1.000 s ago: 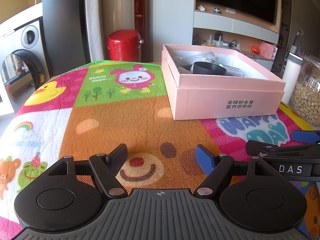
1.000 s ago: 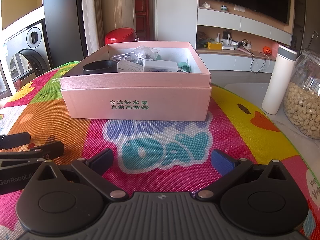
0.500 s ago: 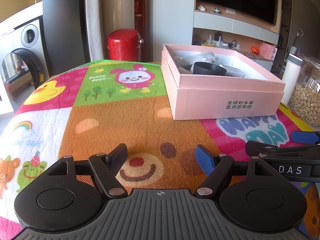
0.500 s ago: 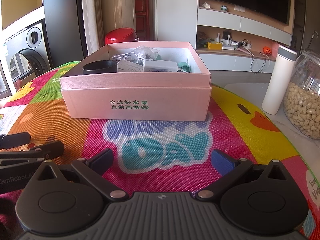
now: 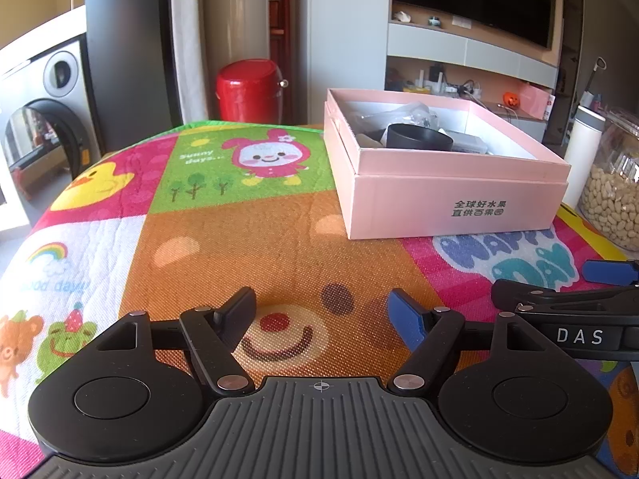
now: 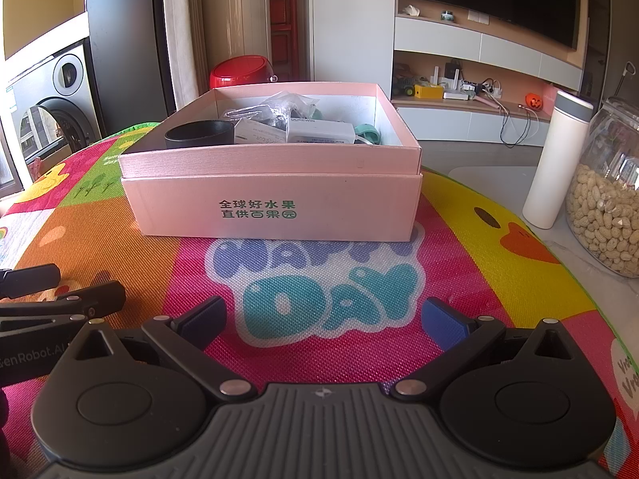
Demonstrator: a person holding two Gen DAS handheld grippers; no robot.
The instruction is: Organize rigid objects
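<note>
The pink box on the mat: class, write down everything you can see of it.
The pink box is a shallow, rectangular carton, seemingly card, with green Chinese print on its front. It is open, with no lid on top; a stepped seam runs round its walls. It sits flat on the colourful mat, partly over the "HAPPY DAY" lettering. Inside lie a black ring, a white packet, clear plastic bags and teal pieces. Neither gripper touches it.
</note>
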